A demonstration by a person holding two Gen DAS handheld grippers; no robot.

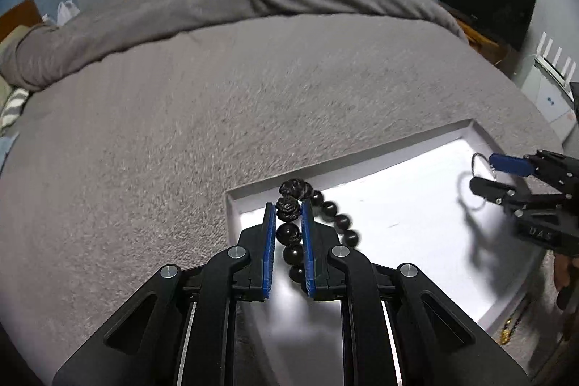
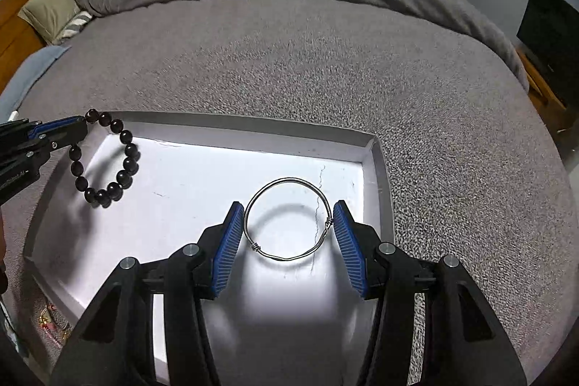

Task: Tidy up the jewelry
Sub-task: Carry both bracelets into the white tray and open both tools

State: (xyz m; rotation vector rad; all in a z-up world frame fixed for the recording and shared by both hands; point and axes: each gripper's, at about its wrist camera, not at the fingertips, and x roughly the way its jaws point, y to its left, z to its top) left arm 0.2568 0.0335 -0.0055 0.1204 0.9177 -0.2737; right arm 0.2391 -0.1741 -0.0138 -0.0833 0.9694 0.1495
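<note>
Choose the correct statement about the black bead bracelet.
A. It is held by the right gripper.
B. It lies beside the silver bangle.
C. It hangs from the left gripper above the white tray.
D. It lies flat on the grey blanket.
C: the left gripper is closed on the bead bracelet, whose loop dangles over the white tray.

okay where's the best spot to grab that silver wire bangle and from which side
Across its plain wire sides, clear of the two twisted wraps, coming from above with a finger either side. That is how the right gripper has the silver bangle over the white tray.
</note>
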